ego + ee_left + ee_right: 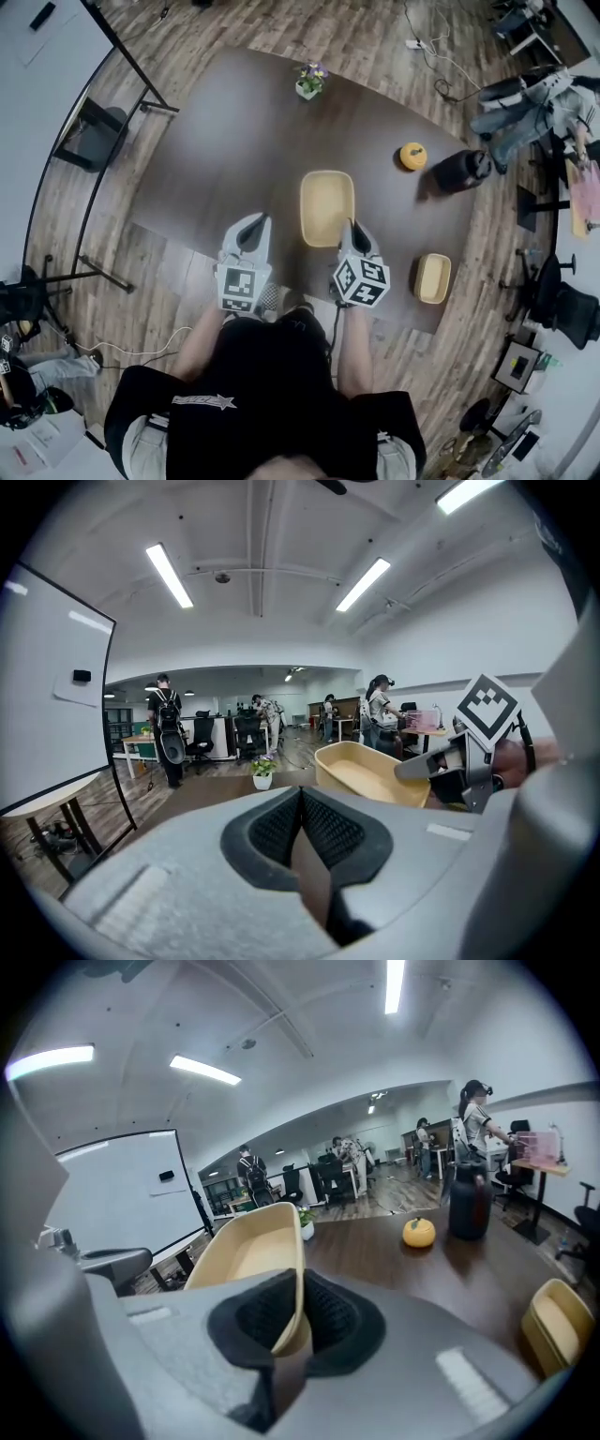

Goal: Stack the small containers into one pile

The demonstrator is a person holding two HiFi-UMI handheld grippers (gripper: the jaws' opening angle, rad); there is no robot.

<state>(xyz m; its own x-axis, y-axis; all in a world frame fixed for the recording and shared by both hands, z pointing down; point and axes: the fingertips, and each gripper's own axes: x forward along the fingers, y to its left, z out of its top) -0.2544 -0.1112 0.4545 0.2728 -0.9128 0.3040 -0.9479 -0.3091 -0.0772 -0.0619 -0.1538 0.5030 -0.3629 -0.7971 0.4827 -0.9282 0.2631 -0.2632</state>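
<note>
Two beige containers show at the dark surface: the larger container in its middle toward the front edge, and the smaller container well apart to the right, by the front corner. The right gripper has its jaws pinched narrow on the larger container's near right rim. The left gripper hovers just left of that container, jaws pressed together with nothing between them. Farther back stand an orange pot, a black jug and a small potted plant.

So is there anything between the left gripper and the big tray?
Nothing: in the head view only bare dark table separates the left gripper from the big tray.
</note>
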